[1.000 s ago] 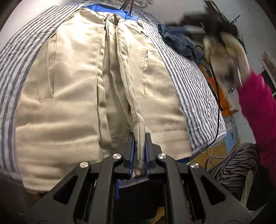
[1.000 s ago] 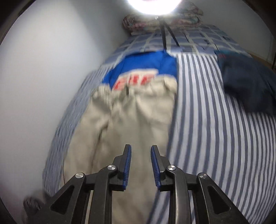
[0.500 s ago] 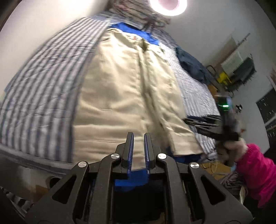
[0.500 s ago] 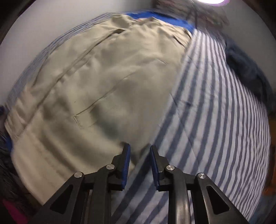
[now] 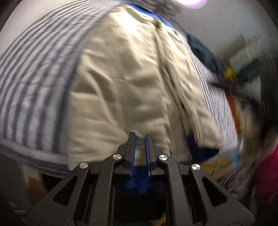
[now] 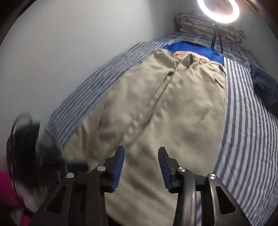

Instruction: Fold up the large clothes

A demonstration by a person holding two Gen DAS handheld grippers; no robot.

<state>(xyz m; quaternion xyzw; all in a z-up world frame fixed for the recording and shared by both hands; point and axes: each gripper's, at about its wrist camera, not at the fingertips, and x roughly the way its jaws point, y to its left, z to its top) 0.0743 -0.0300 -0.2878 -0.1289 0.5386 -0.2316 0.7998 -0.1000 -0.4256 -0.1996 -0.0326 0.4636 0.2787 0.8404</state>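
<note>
A beige jacket [image 5: 121, 83] lies flat on the striped bed [image 5: 34, 69], its hem toward me. My left gripper [image 5: 139, 137] sits at the hem near the bed's edge. Its pads are almost together, with a strip of beige cloth showing between them; the view is blurred. In the right wrist view the same jacket [image 6: 173, 107] fills the middle. My right gripper [image 6: 141, 151] hovers above its lower part; its jaws are opening, with nothing between them. The left gripper [image 6: 22, 139] shows as a dark blur at the left edge.
A blue shirt [image 6: 187, 47] with red letters lies under the jacket's collar. Dark navy clothing [image 6: 264, 87] sits on the bed's right side. A ring light [image 6: 218, 10] and a folded quilt [image 6: 191, 22] stand at the head. A pink sleeve [image 5: 267, 173] is at the right.
The jacket's parted front panels now lie closed and flat. My left gripper has shifted along the hem. The right gripper swung back toward the jacket's lower part and its jaws widened.
</note>
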